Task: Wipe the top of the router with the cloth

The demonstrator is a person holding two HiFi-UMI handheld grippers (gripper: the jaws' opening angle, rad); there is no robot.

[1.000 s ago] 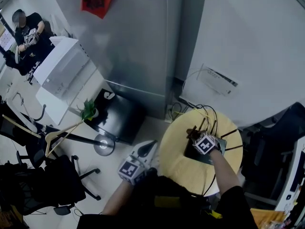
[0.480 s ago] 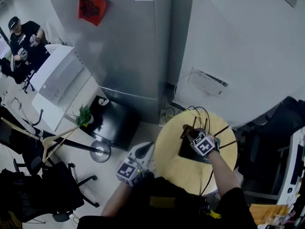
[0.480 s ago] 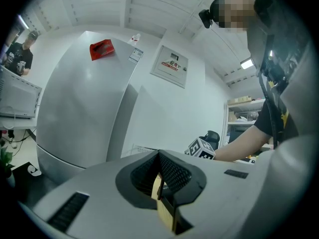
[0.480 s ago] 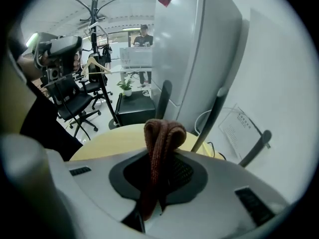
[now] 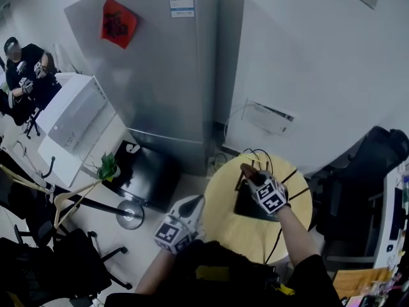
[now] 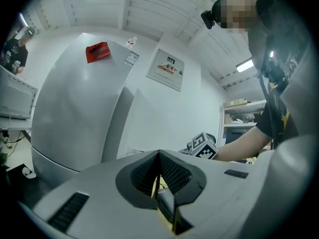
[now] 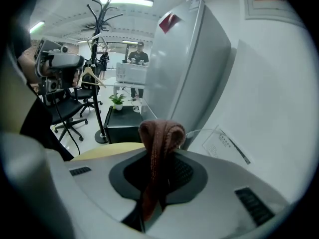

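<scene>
Pale wall and a tall grey metal refrigerator [image 5: 172, 75] stand behind a small round yellow worktop [image 5: 222, 194], which carries the flat black router [image 5: 250, 204] with its thin antennas fanned out toward the wall.

The right claw [image 5: 250, 173] is clamped on a folded brown knitted cloth [image 7: 160, 131]. A loop of it bulges out past the tips, so soft fabric rather than hard plastic would meet the casing. In the head view this claw hangs over the router's far edge, by the antenna roots. That looks like a sensible starting place for a wipe drawn back across the top, though whether the cloth touches the surface cannot be told.

The left claw [image 6: 158, 173] has its jaws together with nothing between them. It is held off the worktop's near-left side, well apart from the router, probably to keep out of the wiping path.
</scene>
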